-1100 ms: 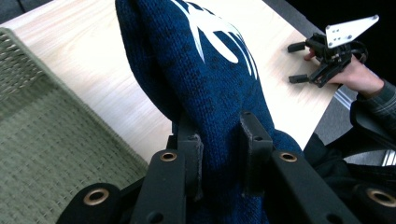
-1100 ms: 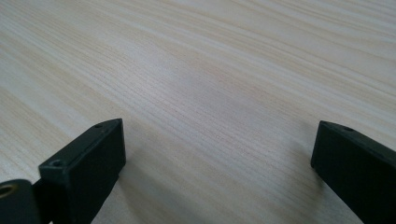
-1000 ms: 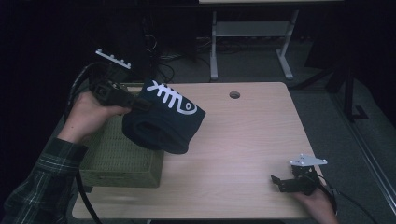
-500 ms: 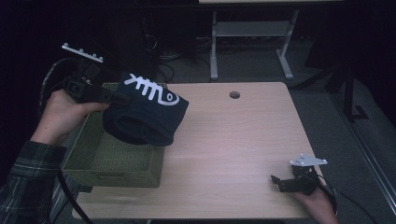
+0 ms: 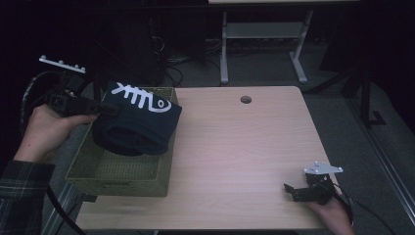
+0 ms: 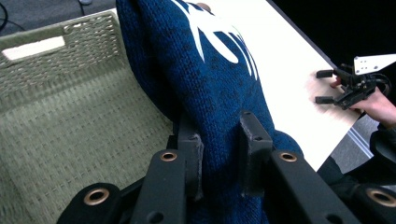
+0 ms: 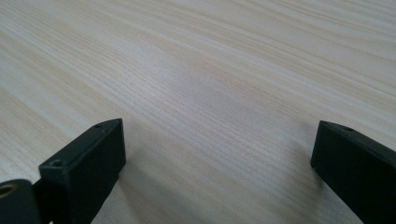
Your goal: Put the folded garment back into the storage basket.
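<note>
A folded dark blue knit sweater (image 5: pixel 137 125) with a white fishbone pattern hangs over the woven olive basket (image 5: pixel 117 171) at the table's left edge. My left gripper (image 5: pixel 110 108) is shut on the sweater's edge; in the left gripper view its jaws pinch the blue knit (image 6: pixel 219 154) above the basket's floor (image 6: pixel 70 135). My right gripper (image 5: pixel 289 191) rests at the table's front right corner, open, with bare wood between its jaws (image 7: pixel 215 154). From the left gripper view, the right gripper (image 6: pixel 327 86) shows far off with its jaws apart.
The light wooden table (image 5: pixel 244 156) has a round cable hole (image 5: pixel 245 99) near its far edge. A white metal stand (image 5: pixel 264 34) is on the floor behind the table, with cables beside it.
My left gripper has carried the sweater leftward, from over the table beside the basket to over the basket itself. The right gripper has stayed in place.
</note>
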Tool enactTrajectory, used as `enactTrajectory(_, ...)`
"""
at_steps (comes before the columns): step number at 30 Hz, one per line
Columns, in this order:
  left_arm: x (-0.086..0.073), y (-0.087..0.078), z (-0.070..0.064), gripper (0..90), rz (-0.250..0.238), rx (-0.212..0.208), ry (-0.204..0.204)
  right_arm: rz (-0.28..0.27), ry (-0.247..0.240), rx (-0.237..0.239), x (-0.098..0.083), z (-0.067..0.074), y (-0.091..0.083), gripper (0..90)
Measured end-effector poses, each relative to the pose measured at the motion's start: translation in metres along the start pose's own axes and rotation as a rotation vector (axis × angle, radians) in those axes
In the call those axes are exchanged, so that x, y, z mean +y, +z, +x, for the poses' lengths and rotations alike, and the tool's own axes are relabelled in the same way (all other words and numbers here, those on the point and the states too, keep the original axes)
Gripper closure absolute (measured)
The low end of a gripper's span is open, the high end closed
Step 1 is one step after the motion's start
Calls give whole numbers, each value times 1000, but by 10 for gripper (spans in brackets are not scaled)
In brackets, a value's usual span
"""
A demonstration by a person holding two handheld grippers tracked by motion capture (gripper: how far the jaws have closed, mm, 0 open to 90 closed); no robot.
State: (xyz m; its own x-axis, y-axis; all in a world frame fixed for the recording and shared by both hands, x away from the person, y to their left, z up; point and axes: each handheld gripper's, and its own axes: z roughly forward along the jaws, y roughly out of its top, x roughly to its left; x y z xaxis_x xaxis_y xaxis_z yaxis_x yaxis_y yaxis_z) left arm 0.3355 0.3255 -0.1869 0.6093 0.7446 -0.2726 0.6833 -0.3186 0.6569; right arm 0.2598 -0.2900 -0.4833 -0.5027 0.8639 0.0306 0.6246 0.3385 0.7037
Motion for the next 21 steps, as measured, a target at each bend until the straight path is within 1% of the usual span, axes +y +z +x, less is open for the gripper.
enactTrajectory(5,-11,-4,6,745,-7,0,-20,0,-1,0,0,0,0,28)
enactTrajectory(11,-24,-2,13,745,-4,-17,-41,1,2,-3,0,0,0,28)
enactTrajectory(17,-41,4,27,745,-2,-29,-80,1,2,-3,0,0,0,28)
enactTrajectory(21,-50,8,36,746,2,-36,-97,1,2,-3,0,0,0,28)
